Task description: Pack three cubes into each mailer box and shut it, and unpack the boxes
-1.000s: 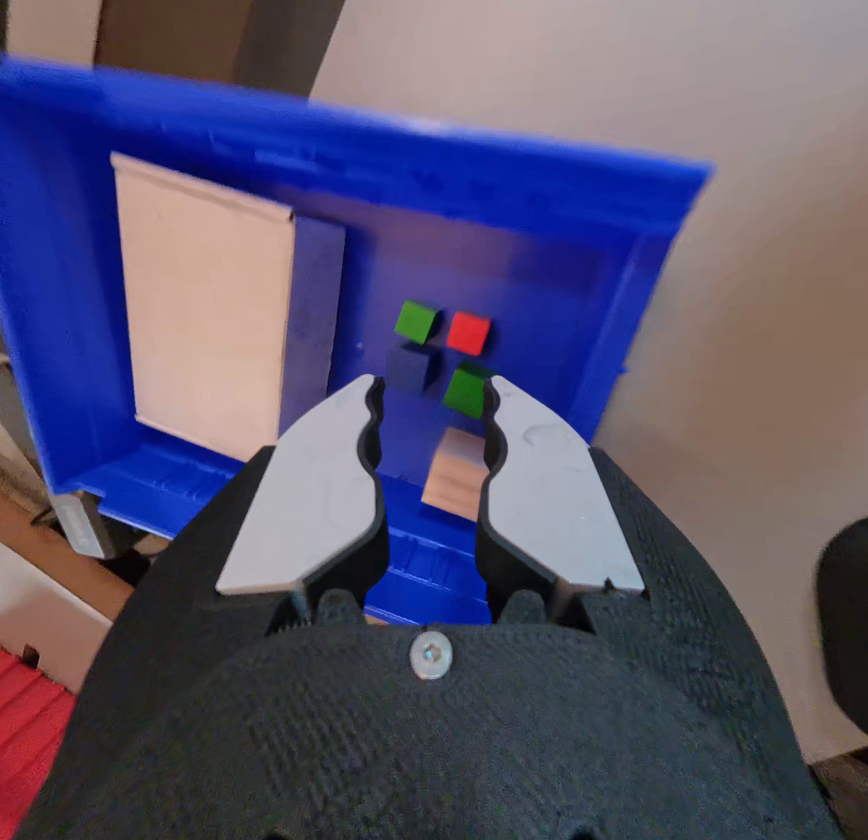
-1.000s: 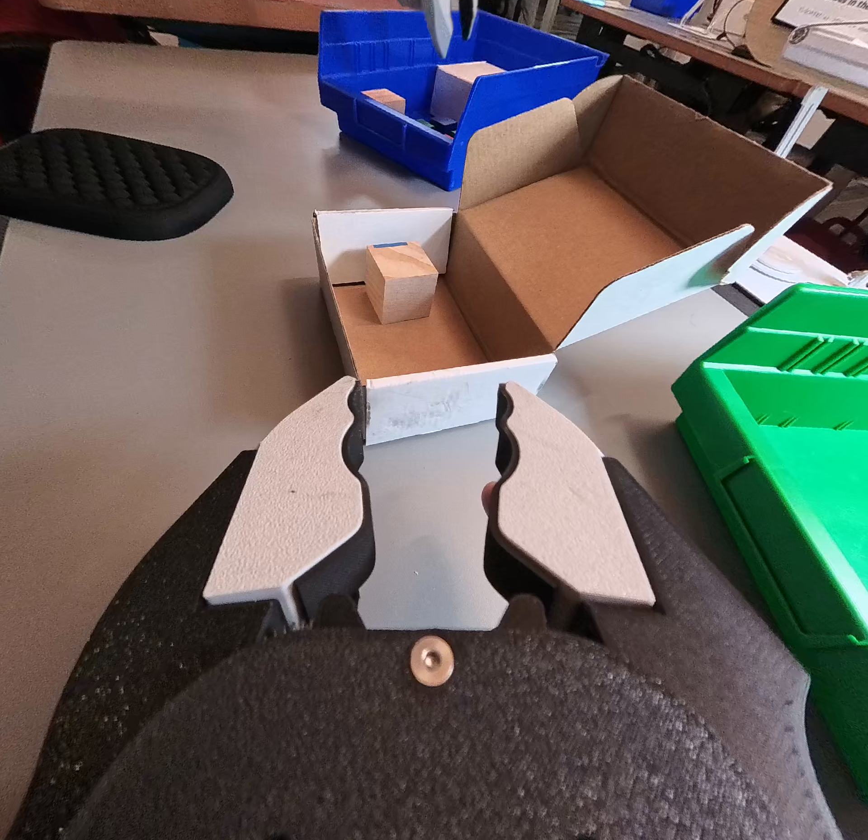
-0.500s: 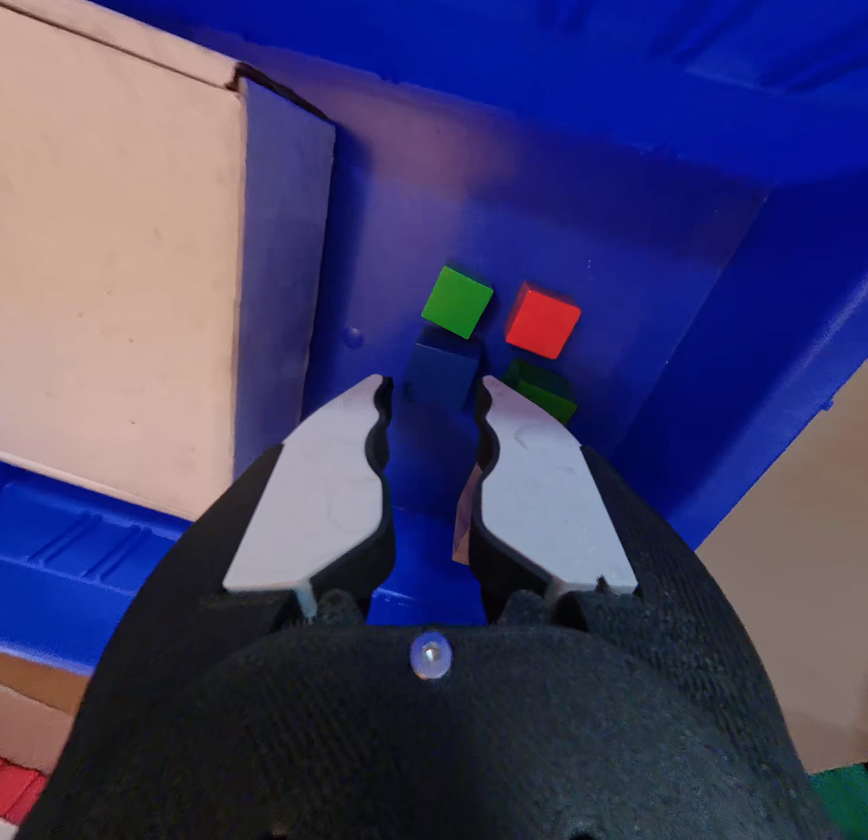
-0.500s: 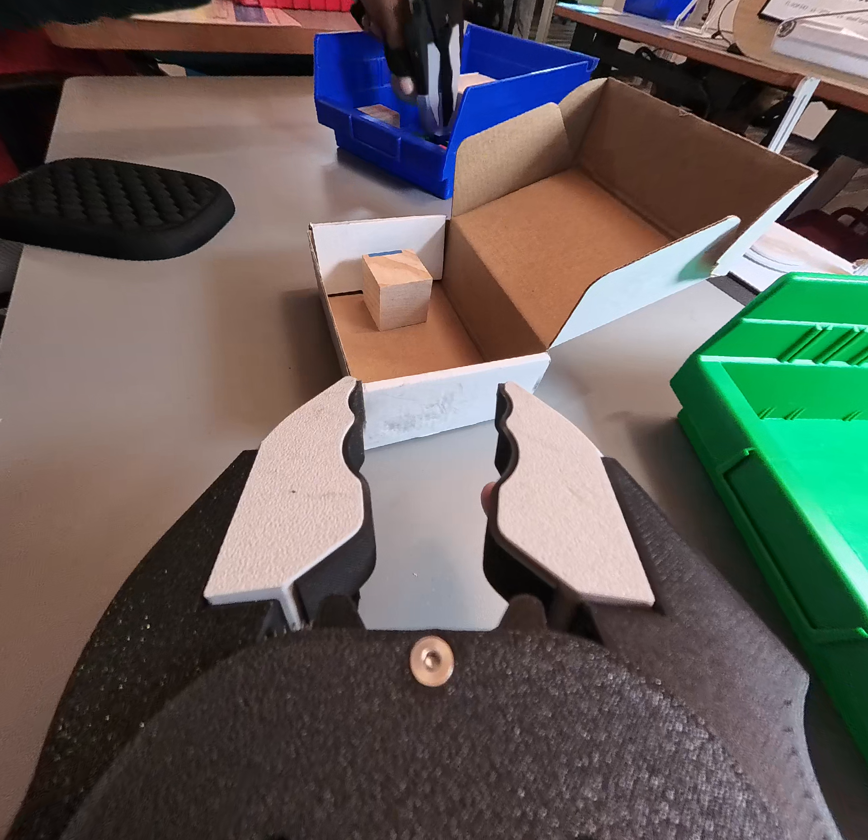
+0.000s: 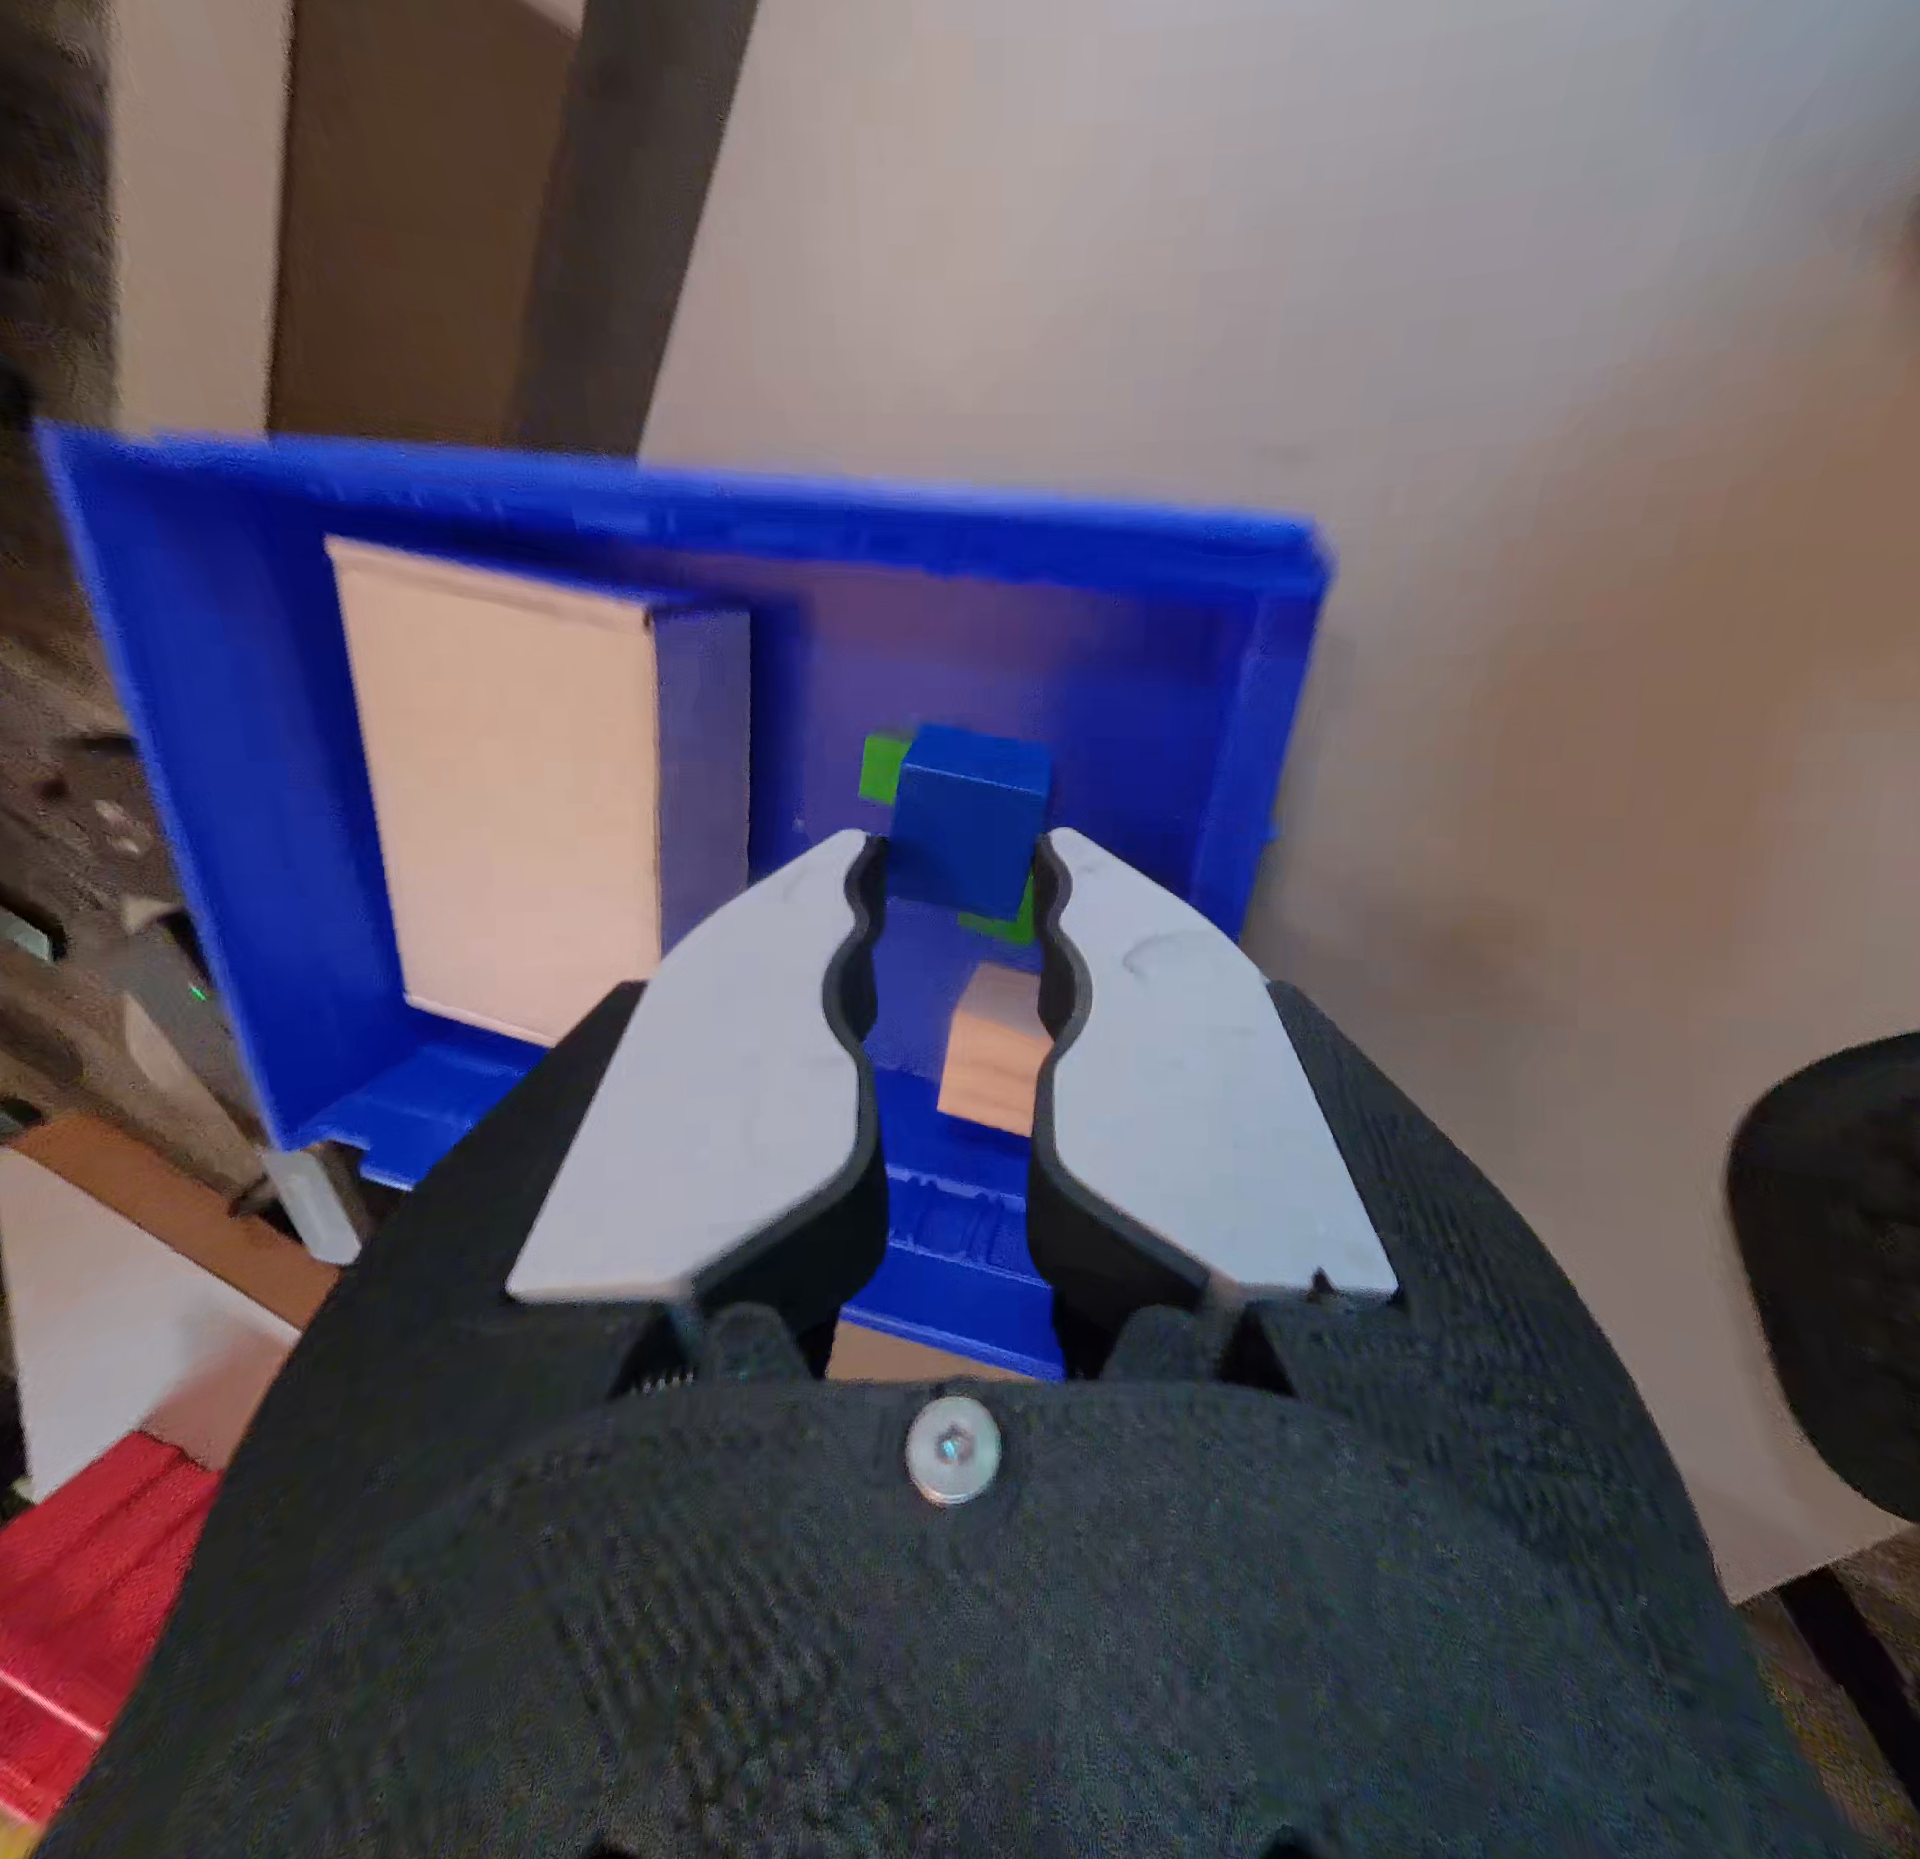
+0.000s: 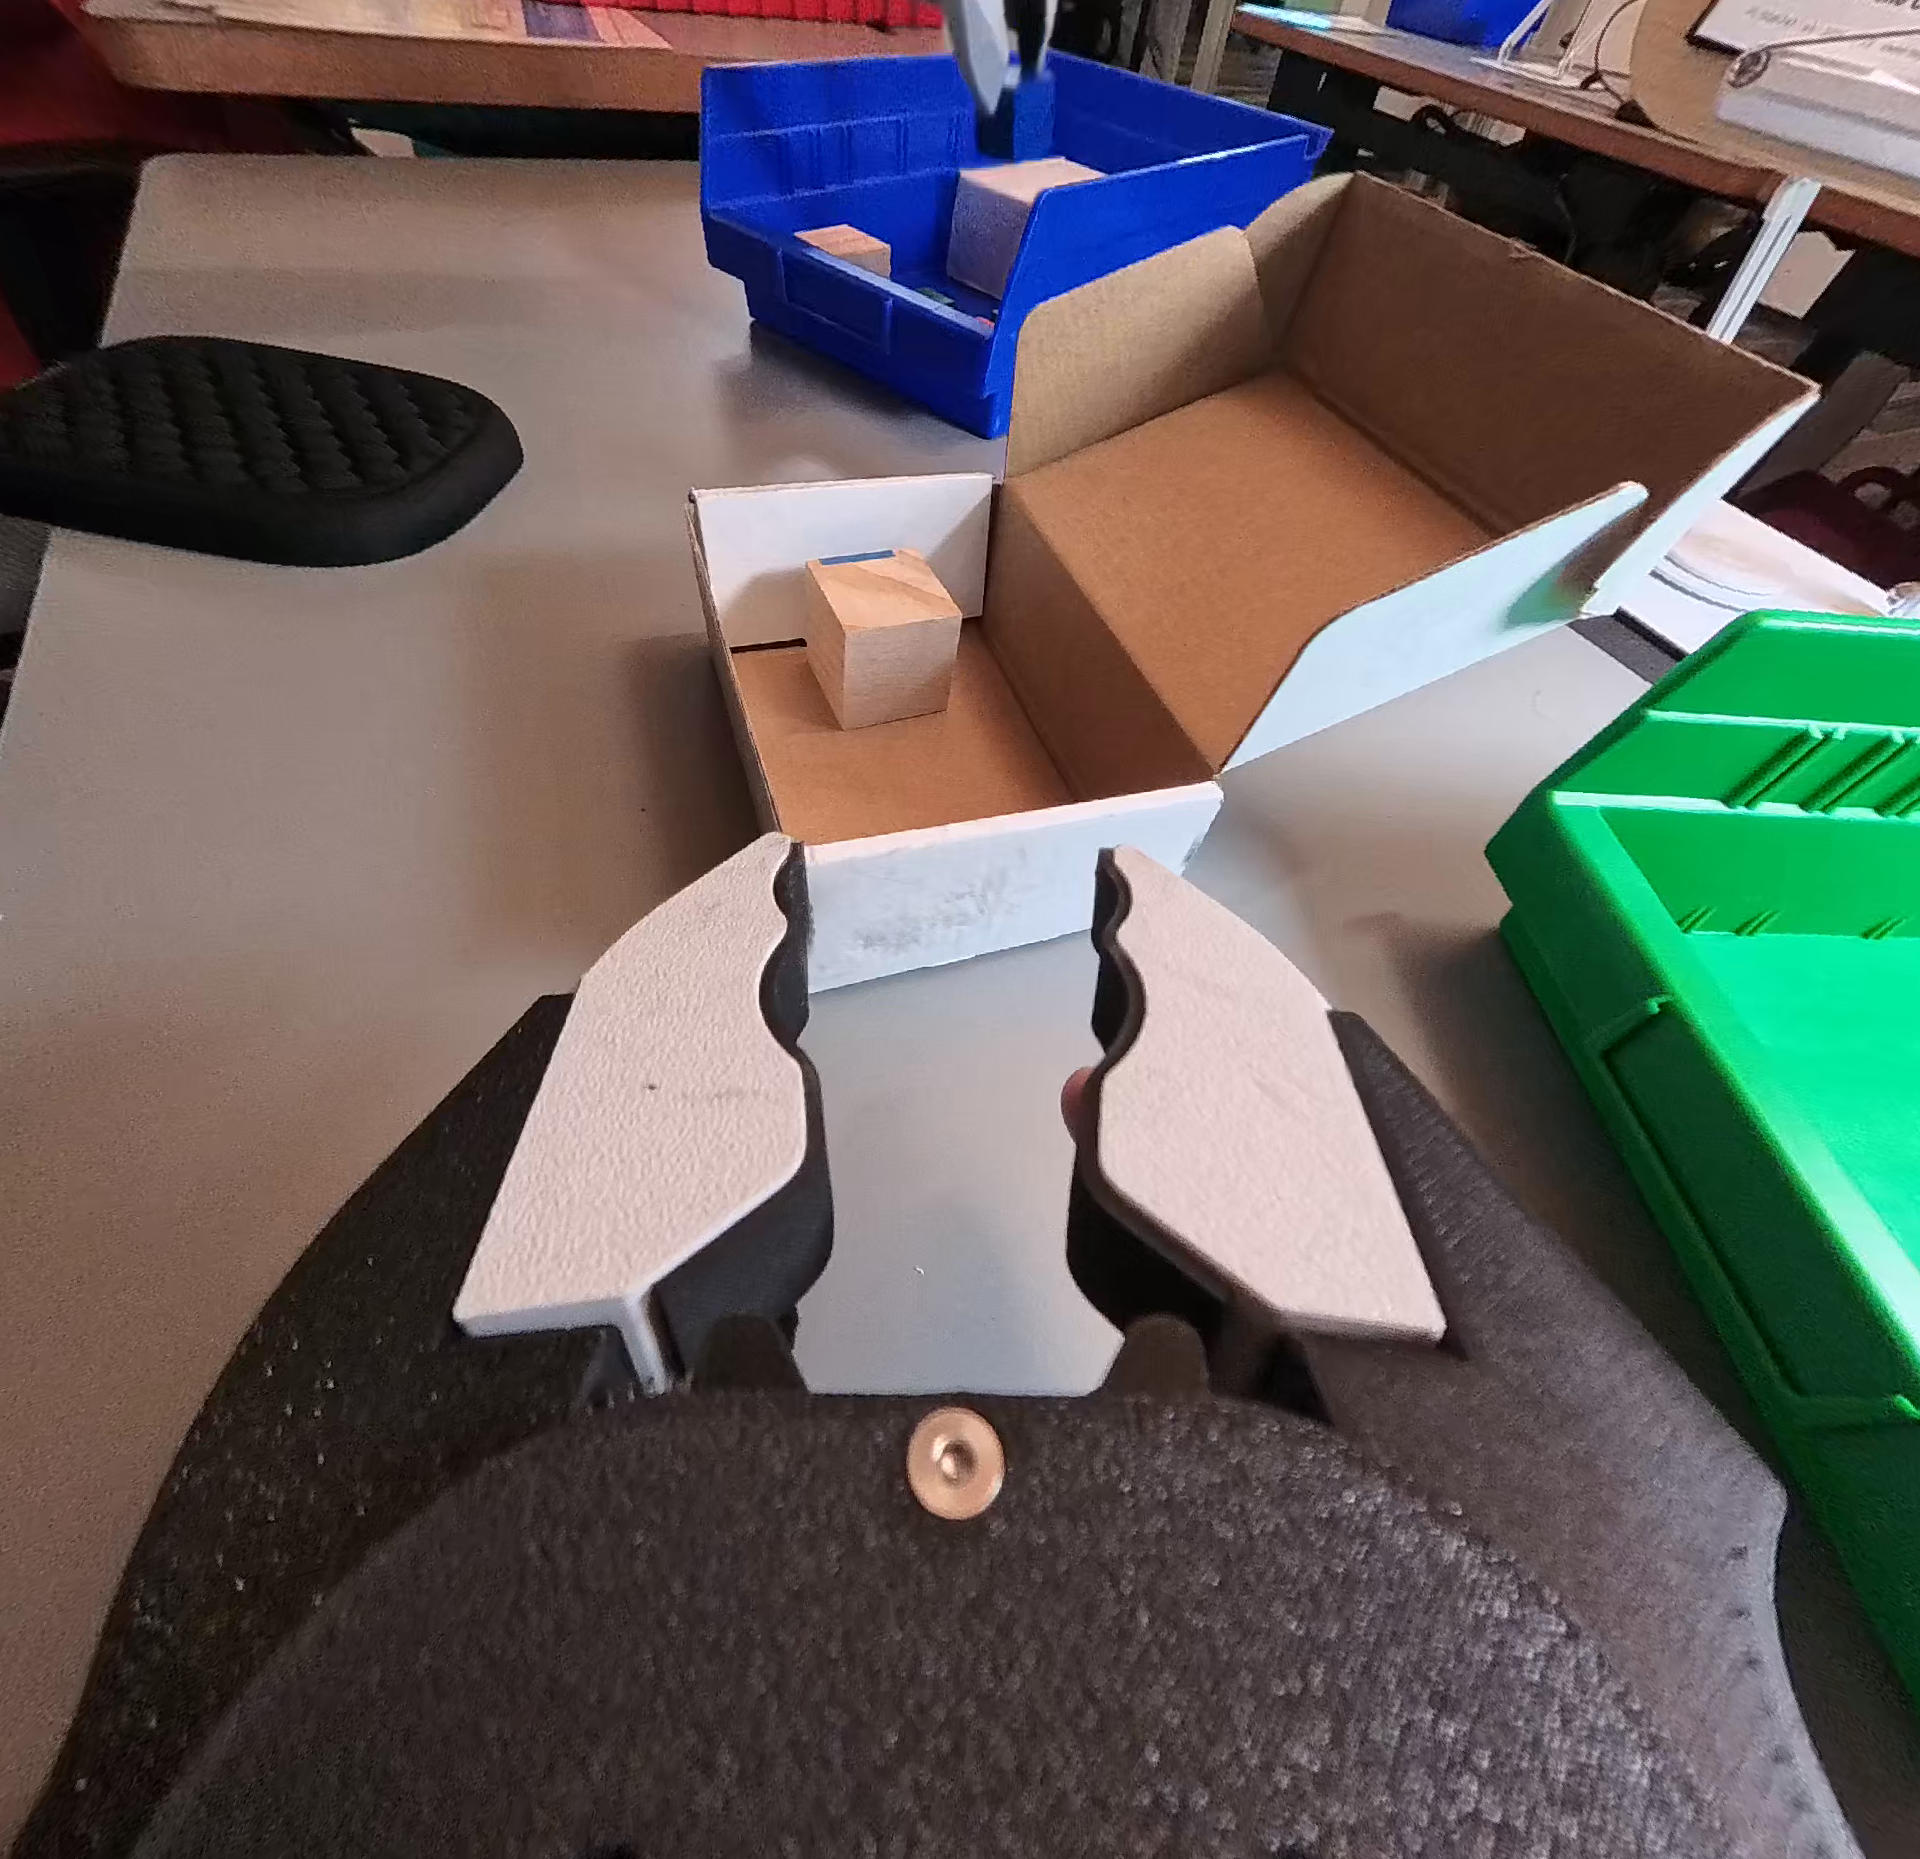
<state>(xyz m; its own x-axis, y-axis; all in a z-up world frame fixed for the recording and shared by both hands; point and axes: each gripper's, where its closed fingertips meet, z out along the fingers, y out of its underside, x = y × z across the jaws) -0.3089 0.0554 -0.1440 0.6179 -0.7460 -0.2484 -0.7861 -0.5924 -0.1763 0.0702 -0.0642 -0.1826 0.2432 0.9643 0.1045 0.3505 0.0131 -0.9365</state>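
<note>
Pinching the blue cube (image 5: 966, 822) with the left gripper (image 5: 961, 853), only at the very tips, with most of the cube standing out beyond them. Holding it lifted above the blue bin (image 5: 208, 770), with two green cubes (image 5: 883, 765) partly hidden behind it, a bare wooden cube (image 5: 992, 1056) lower between the fingers, and a shut mailer box (image 5: 499, 781) off to the gripper's left. Holding nothing in the right gripper (image 6: 951, 874): jaws spread wide, hovering low over the grey table (image 6: 364, 770), tips just short of the near wall of the open mailer box (image 6: 1143, 822). Inside that box, only one wooden cube (image 6: 883, 635), well ahead of the tips near the far left corner, so two more probably needed. Likely to go wrong first at the shallow pinch: could pivot or slip out on a quick swing toward the open box, then bounce off the table or land back in the bin. Could also clip the raised lid and its side flap ahead and to the right of the right gripper while carrying across, tipping or sliding the light carton. Risks knocking the seated cube if lowered too close to it, or dropping from too high and bouncing out. Might shove the box forward with the right gripper's tips, being so near that wall. Cannot judge grip force from these views.
</note>
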